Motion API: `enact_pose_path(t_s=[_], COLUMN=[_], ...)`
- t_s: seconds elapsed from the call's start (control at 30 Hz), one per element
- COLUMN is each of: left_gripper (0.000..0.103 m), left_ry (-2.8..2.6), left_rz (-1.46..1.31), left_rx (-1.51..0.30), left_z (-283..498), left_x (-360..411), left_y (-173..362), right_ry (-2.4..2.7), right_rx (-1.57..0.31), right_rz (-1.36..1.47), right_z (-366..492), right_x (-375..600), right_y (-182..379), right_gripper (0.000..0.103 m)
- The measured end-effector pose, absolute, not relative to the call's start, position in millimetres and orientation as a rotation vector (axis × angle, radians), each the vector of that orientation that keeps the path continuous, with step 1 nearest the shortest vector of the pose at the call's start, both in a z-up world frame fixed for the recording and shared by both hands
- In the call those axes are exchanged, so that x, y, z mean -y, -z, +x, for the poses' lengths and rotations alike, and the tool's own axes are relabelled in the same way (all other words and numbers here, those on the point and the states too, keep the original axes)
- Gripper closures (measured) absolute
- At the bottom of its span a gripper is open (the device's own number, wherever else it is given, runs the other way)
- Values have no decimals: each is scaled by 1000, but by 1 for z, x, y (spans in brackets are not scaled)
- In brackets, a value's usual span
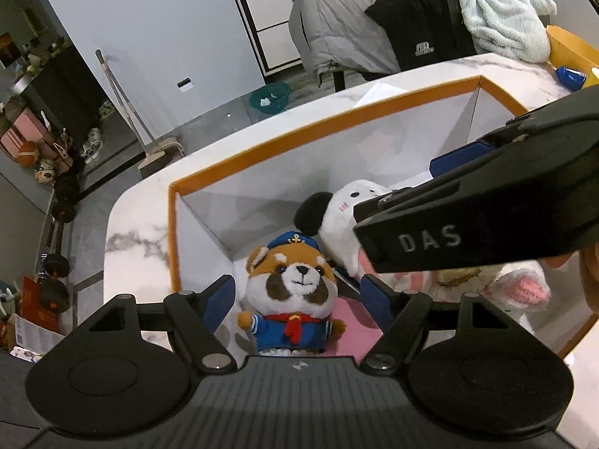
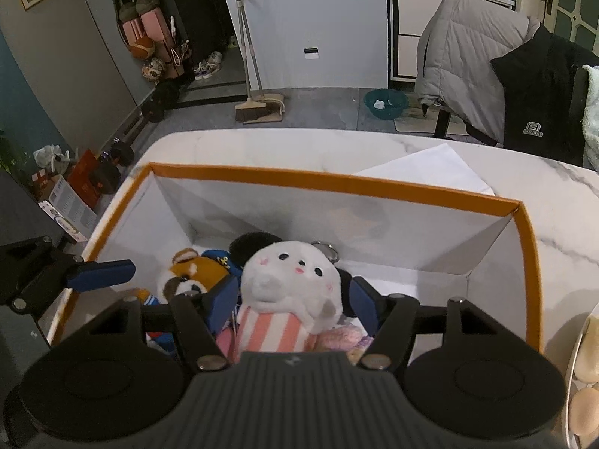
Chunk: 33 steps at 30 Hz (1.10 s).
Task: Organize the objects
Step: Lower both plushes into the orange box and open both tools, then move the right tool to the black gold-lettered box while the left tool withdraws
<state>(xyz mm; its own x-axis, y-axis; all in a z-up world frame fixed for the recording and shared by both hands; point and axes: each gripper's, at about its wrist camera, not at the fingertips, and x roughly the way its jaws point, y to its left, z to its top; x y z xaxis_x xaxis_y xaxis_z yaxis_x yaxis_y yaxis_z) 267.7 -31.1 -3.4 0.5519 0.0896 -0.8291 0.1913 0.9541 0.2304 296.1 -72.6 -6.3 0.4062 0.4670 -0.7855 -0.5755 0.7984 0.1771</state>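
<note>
Left wrist view: we see our left gripper (image 1: 299, 292) with fingers spread over the orange-rimmed box (image 1: 284, 140) on the marble table (image 1: 138, 239), the sailor red panda plush (image 1: 295, 295) sitting between them, untouched. Our right gripper (image 1: 430, 194) reaches in from the right. In the right wrist view, that gripper's (image 2: 295, 301) blue pads (image 2: 365, 307) flank the white panda plush (image 2: 292, 292) in its pink-striped outfit; we cannot tell whether they pinch it. Both toys are inside the box.
</note>
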Motion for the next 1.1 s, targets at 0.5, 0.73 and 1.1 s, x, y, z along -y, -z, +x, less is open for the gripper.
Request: enact_pose_path(t_s=[0.5, 0.73, 1.1], left_gripper=[16, 16, 16], left_ry=[47, 52, 119], left_rz=[280, 271, 214], left_rx=[-919, -882, -811], left_z=[235, 212, 156], left_x=[15, 11, -2], left_y=[-47, -69, -71], right_ry=[-667, -689, -725], right_rx=[-893, -857, -843], right_rz=[-97, -89, -106], right_z=[265, 242, 196], right_x=[113, 142, 208], right_y=[-38, -61, -59], right_gripper=[35, 35, 35])
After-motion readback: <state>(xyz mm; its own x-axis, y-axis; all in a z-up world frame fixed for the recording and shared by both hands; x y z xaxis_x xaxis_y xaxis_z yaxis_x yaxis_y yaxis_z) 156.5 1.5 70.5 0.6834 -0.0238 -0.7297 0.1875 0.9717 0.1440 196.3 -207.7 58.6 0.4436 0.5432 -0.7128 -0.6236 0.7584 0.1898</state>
